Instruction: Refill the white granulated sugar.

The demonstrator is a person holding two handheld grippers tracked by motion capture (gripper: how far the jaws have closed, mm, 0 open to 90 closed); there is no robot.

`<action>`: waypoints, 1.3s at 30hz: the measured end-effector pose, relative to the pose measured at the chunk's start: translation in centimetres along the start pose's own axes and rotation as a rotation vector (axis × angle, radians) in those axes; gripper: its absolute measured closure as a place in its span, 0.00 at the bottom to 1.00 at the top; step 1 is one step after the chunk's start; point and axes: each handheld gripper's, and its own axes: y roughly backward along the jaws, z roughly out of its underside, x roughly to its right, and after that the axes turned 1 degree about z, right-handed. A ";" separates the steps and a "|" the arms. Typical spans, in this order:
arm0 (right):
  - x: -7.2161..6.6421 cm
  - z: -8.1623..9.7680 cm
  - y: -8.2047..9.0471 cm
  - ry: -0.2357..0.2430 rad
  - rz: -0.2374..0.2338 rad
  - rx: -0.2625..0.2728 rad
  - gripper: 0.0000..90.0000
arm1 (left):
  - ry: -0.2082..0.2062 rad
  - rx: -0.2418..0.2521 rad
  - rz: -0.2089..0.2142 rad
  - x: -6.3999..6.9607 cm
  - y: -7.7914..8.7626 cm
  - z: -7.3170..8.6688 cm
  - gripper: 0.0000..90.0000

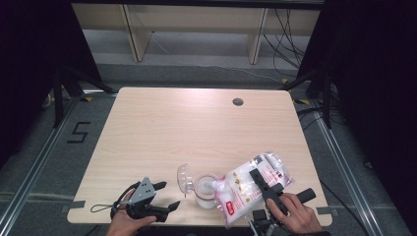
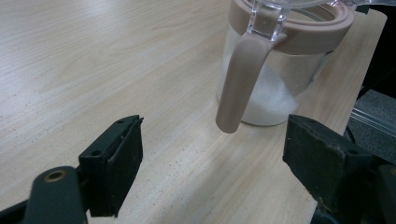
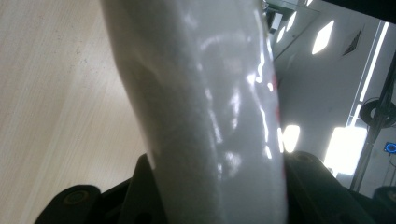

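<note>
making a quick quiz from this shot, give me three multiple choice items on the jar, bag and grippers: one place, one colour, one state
1. Where does the jar stand?
A. near the table's front edge, between the two grippers
B. at the far edge by the round hole
C. on the floor

2. What colour is the jar's rim and handle?
A. bright blue
B. dusty pink
C. black

3. What is the right gripper doing?
A. lying open on the table
B. clamping the jar's handle
C. holding the plastic bag of white grains tilted at the jar

Answers:
1 A, the high view shows it near the table front edge, with the left gripper beside it.
2 B, the left gripper view shows the pink band and handle close up.
3 C, the right gripper view shows the bag pressed between the jaws.
</note>
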 end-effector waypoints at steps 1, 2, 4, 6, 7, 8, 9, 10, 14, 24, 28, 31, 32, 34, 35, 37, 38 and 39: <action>0.0 0.0 0.0 0.001 0.002 -0.002 0.74 | -0.015 -0.001 0.003 -0.1 0.0 0.0 0.22; 0.0 0.0 0.0 0.006 0.003 -0.002 0.74 | -0.029 -0.002 0.005 -0.1 0.0 -0.1 0.22; 0.1 0.0 -0.1 0.038 0.005 0.009 0.74 | -0.029 -0.003 0.013 -0.2 -0.1 0.0 0.22; 0.1 0.1 -0.2 0.040 0.009 0.011 0.74 | -0.028 -0.006 0.008 -0.2 0.0 0.0 0.22; -0.1 0.1 -0.2 0.026 0.005 0.005 0.75 | -0.026 -0.004 0.005 -0.1 0.0 0.0 0.22; 0.0 0.1 -0.1 0.040 0.009 0.005 0.75 | -0.026 -0.004 0.005 -0.1 0.0 0.0 0.22; 0.0 0.0 -0.1 0.034 0.010 0.001 0.75 | -0.025 -0.003 0.004 -0.1 0.0 0.0 0.22; -0.2 0.0 -0.1 0.026 0.014 -0.004 0.75 | -0.026 -0.004 0.005 -0.1 0.0 0.0 0.22; 0.2 0.0 0.0 0.065 0.022 0.006 0.75 | -0.028 0.000 0.009 -0.1 -0.1 0.0 0.22; 0.4 -0.2 0.3 0.029 0.063 0.019 0.75 | -0.030 -0.001 0.010 -0.2 -0.1 0.0 0.22; 0.5 -0.4 0.3 0.034 0.066 0.030 0.75 | -0.025 -0.002 0.005 -0.1 0.0 0.0 0.22; 0.6 -0.5 0.5 0.028 0.059 0.022 0.75 | -0.029 -0.001 0.005 -0.1 0.0 -0.1 0.22; 0.6 -0.5 0.5 0.027 0.067 0.025 0.75 | -0.029 -0.002 0.005 -0.1 0.0 -0.1 0.22; 0.6 -0.5 0.6 0.024 0.068 0.025 0.75 | -0.026 -0.002 0.005 -0.1 0.0 0.0 0.22; 0.7 -0.5 0.6 0.028 0.053 0.018 0.75 | -0.027 -0.002 0.005 -0.1 0.0 0.0 0.22; 0.8 -0.5 0.7 0.031 0.054 0.014 0.75 | -0.027 -0.001 0.004 -0.1 0.0 0.0 0.22; 0.8 -0.5 0.7 0.029 0.054 0.014 0.75 | -0.027 -0.003 0.005 -0.1 0.0 0.0 0.22; 0.9 -0.5 0.7 0.029 0.055 0.013 0.75 | -0.026 -0.003 0.005 -0.1 0.0 0.0 0.22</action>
